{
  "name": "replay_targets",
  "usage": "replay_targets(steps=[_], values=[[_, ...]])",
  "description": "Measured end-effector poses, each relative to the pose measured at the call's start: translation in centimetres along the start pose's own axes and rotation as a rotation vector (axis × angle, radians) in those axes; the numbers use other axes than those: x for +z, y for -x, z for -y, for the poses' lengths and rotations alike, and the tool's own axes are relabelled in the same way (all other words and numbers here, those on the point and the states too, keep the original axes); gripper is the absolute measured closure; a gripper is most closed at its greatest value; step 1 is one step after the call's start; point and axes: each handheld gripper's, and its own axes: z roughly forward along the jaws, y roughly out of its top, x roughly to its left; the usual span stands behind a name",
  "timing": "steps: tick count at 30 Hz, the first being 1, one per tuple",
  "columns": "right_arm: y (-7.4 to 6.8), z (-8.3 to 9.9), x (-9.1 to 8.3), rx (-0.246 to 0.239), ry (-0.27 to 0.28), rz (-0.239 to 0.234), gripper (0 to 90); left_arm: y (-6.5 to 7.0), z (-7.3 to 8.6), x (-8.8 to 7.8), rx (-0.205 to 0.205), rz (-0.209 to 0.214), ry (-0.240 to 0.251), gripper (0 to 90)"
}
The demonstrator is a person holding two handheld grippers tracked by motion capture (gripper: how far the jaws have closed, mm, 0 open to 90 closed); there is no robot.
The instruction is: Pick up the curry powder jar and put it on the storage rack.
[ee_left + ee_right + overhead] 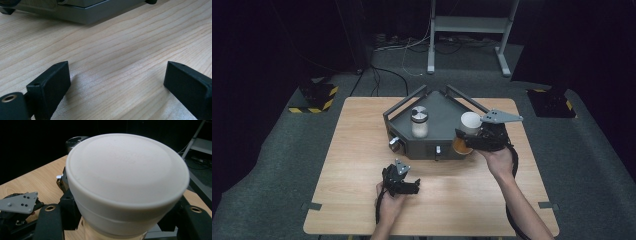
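Right gripper (pixel 469 137) is pinching the white-lidded jar (pixel 470 122) at the tray's (pixel 442 100) right edge, mid-transfer; next: clear the rim. Left gripper (pixel 404 186) is idling, jaws spread.

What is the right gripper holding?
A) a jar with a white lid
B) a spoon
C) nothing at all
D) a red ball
A: the right gripper is shut on the jar with a white lid, its black jaws pressing on both sides just under the lid, at the front right corner of the grey tray.
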Motion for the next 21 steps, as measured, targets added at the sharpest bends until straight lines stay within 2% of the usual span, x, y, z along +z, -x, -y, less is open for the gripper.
replay_targets(steps=[6,17,21], values=[[0.3,-0.8,0.5,0.018,0.007,0.011,35.6,0.0,0.0,0.0,-0.001,0.0,0.0,6.9],[-0.4,-2.6,2.4,0.02,-0.018,0.065,35.6,0.0,0.0,0.0,-0.002,0.001,0.0,6.9],[-0.5,-3.2,3.1,0.051,-0.03,0.089,35.6,0.0,0.0,0.0,0.0,0.0,0.0,7.0]])
